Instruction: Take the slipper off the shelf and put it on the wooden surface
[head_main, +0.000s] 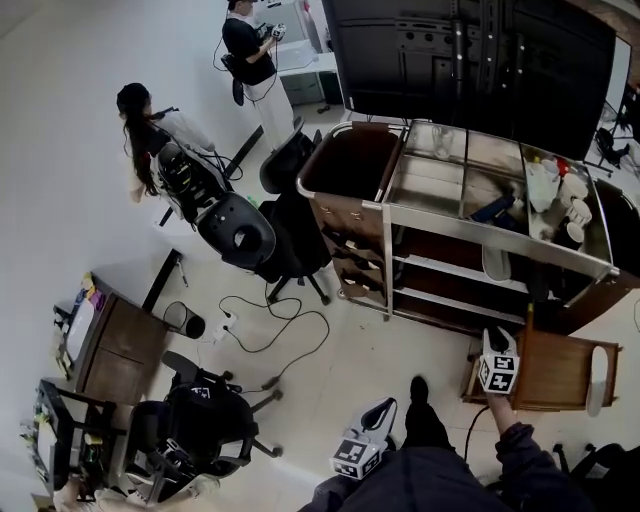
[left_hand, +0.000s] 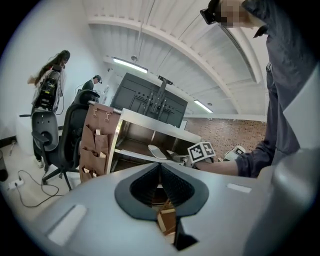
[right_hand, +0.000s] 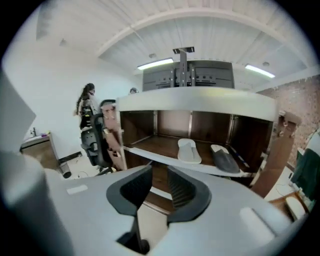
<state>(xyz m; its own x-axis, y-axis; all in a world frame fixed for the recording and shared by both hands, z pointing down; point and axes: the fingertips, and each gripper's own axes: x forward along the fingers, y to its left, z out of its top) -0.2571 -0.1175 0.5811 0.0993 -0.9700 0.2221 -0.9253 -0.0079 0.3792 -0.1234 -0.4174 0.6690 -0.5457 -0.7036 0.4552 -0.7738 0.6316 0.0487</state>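
Observation:
A white slipper (right_hand: 189, 150) lies on the middle shelf of the metal-framed shelf unit (head_main: 470, 235), beside a dark slipper (right_hand: 225, 159). In the head view this white slipper (head_main: 497, 263) sits just beyond my right gripper (head_main: 497, 342). The right gripper (right_hand: 160, 172) points at the shelf from a short distance, open, with nothing between its pads. Below it is the wooden surface (head_main: 550, 372), where another white slipper (head_main: 598, 380) lies at the right edge. My left gripper (head_main: 384, 407) hangs low near my leg; its jaws (left_hand: 160, 172) are shut and hold nothing.
A brown pocket organiser (left_hand: 97, 145) hangs on the shelf unit's left end. Black office chairs (head_main: 285, 235) and a cable (head_main: 270, 320) occupy the floor to the left. Two people (head_main: 140, 130) stand at the back. A desk (head_main: 110, 345) is at far left.

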